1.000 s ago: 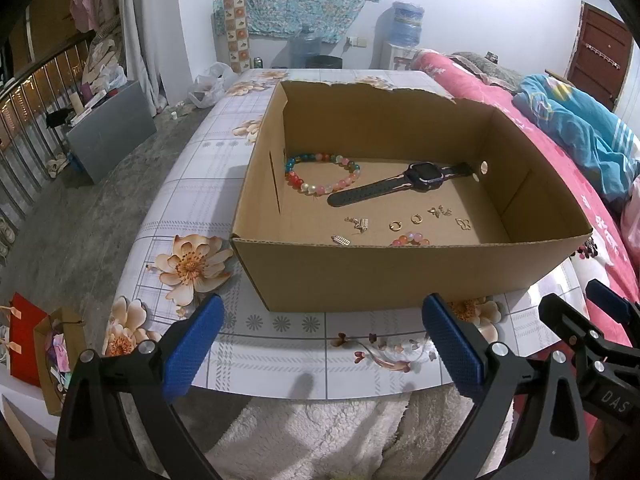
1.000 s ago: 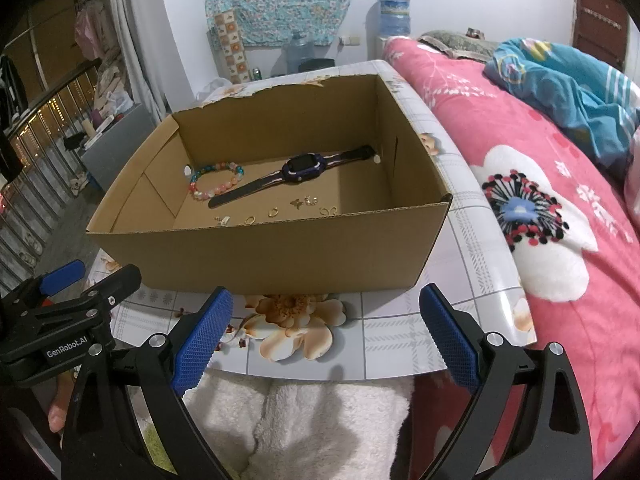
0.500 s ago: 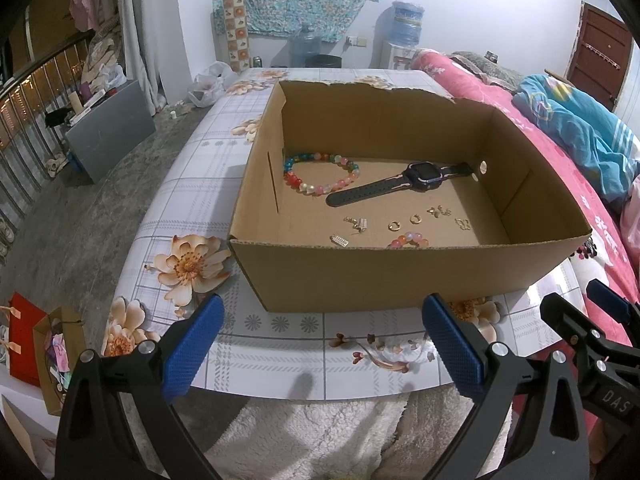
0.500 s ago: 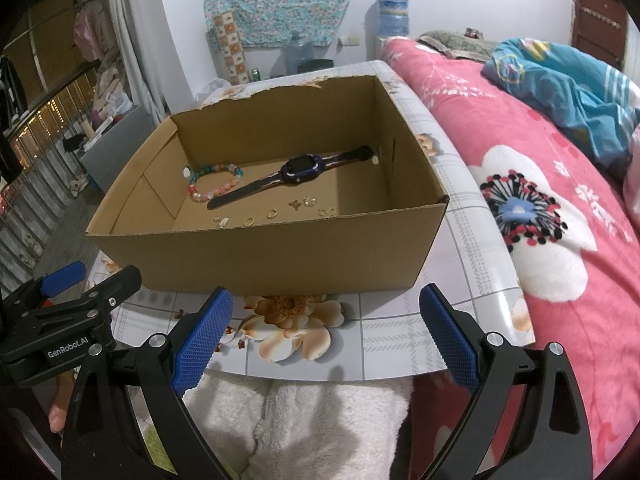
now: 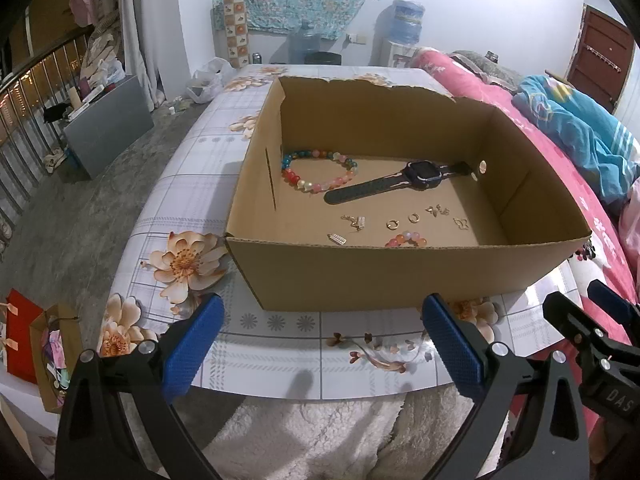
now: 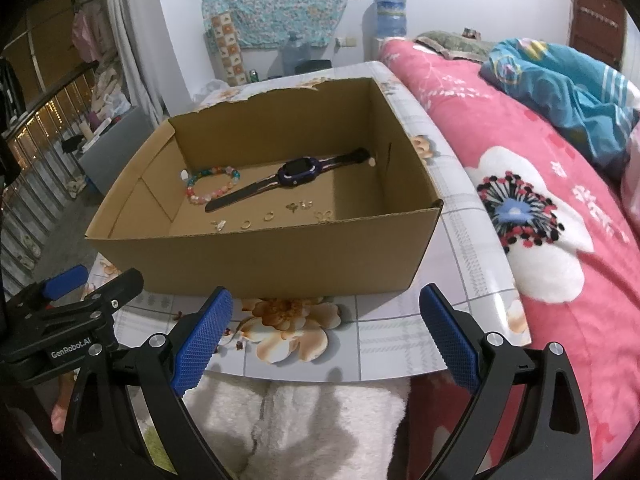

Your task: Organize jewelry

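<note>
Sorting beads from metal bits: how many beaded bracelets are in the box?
2. One lies at the back left of the box beside the watch: bracelet. A smaller one sits half hidden behind the front wall.

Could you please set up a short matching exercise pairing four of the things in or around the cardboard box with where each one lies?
Things:
1. watch
2. large bead bracelet
3. small pink bracelet
4. left gripper

Places:
A. just behind the box's near wall, partly hidden
B. outside the box, open, over the near table edge
C. box floor, far left corner
D. box floor, lying slantwise toward the far right

Pairs: 1-D, 2-C, 3-A, 4-B
</note>
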A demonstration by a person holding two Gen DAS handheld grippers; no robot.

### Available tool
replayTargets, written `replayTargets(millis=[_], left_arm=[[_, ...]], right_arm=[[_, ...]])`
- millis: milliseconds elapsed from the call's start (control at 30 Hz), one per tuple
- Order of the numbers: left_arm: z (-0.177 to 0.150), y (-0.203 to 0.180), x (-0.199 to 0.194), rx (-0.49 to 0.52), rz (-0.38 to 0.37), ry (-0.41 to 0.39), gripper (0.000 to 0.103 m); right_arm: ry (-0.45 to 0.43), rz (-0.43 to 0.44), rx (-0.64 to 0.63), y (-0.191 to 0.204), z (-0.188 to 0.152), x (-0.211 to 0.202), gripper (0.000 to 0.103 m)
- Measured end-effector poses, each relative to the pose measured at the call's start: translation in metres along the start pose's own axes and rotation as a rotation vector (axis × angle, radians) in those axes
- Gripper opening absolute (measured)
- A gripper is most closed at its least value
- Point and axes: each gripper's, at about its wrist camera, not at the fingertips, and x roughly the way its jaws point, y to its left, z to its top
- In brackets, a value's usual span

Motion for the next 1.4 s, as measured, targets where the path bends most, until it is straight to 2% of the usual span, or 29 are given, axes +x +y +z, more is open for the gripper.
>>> replayTargets(millis=[1400], left_arm=[[0.0007, 0.0001, 0.0031, -0.010, -0.005, 0.019, 0.097]], right_arm=[[0.010, 0.006, 0.002, 0.0031, 0.0008, 0.0022, 0.090]])
